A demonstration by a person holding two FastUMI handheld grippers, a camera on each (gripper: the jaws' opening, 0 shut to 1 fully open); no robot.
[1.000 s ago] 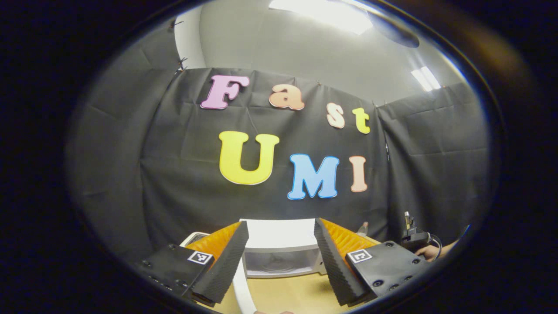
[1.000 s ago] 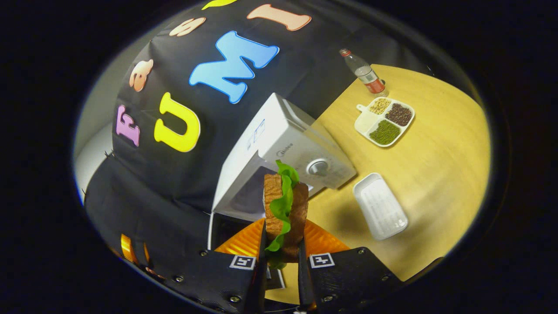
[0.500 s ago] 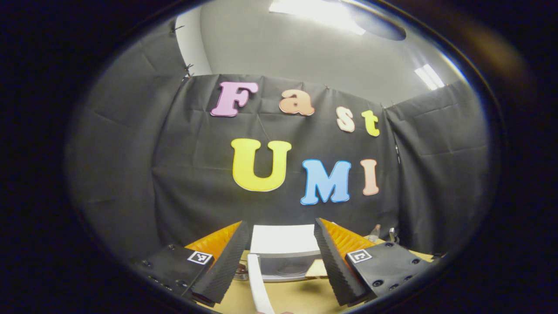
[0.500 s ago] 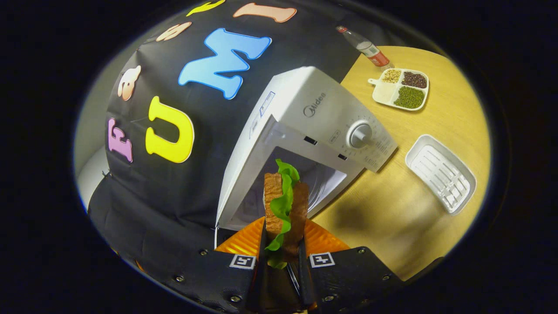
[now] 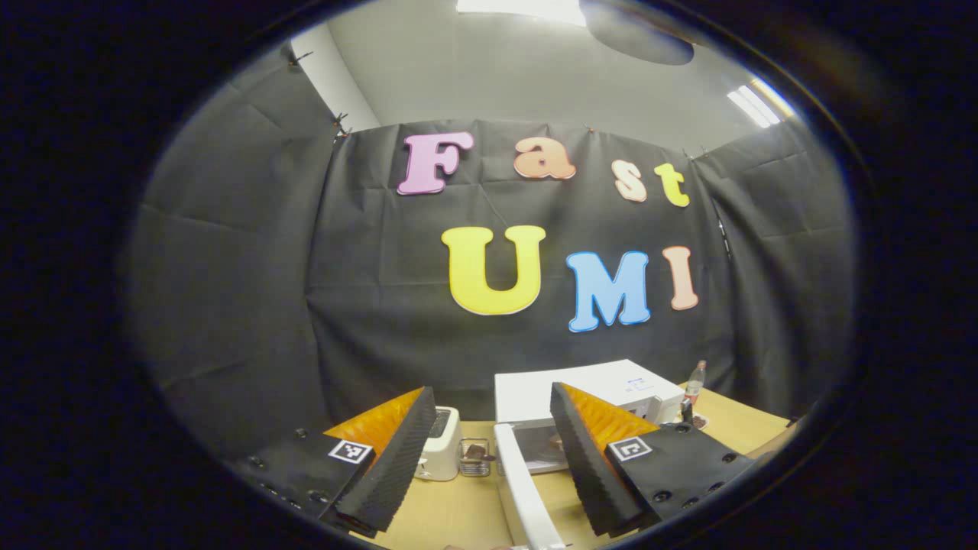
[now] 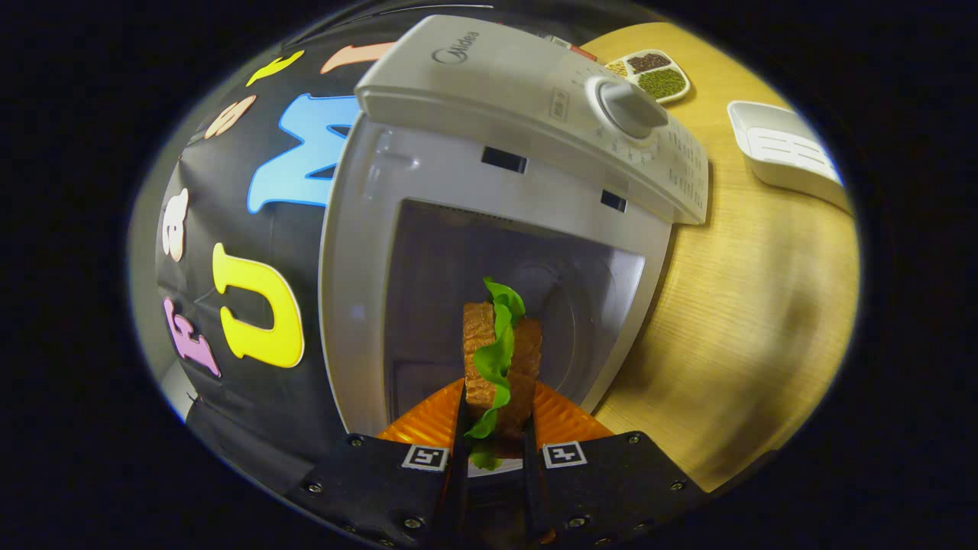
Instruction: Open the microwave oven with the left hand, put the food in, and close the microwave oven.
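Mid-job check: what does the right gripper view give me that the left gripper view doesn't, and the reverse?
Right gripper view: right claw shut on the sandwich before the open cavity, plus dial, bean dish, white tray. Left gripper view: open left claw, toaster, the door edge-on. Both: microwave and wooden table.

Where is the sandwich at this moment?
In the right gripper view, the sandwich is pinched in the right hand-held gripper, just in front of the open microwave oven cavity.
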